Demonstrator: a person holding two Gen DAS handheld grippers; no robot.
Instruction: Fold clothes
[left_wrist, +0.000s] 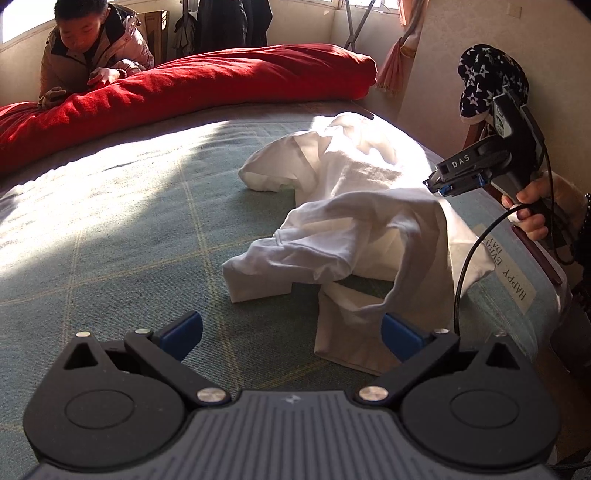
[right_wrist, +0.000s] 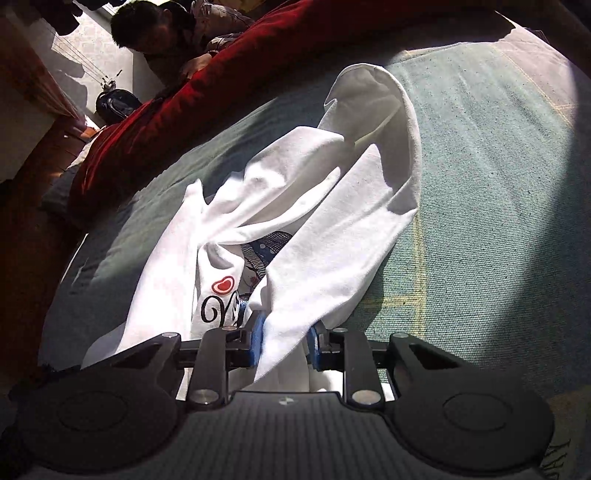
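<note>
— Where is the shirt (left_wrist: 354, 206) sitting right now?

— It is lying in a heap on the green blanket (left_wrist: 122, 236), on the near side of the red quilt (left_wrist: 192, 88) and well apart from it. Part of it is hanging up off the blanket, because the right gripper (right_wrist: 284, 341) is pinching a bunch of the white cloth between its blue pads and lifting it.

— And the other gripper?

— The left gripper (left_wrist: 291, 334) is hovering low over the blanket with its jaws spread wide and nothing between them. One blue pad is sitting just beside a trailing edge of the shirt; I am not seeing it touching for sure.

— So how far along is the folding?

— Not finished, I am judging. Nothing is lying as a flat, neat rectangle. The cloth is bunching and twisting, a sleeve is sticking out toward the red quilt, and the printed front with the red heart (right_wrist: 223, 285) is peeking out between creased layers. Some edges nearer the left gripper are looking square, like a crease, but I am not able to say whether that is a real fold or just how it dropped.

— What is left, then?

— Laying the shirt out smooth and bringing its sides and sleeves in, as far as I am seeing. A person (left_wrist: 92, 40) is leaning on the far side of the red quilt, watching
</note>
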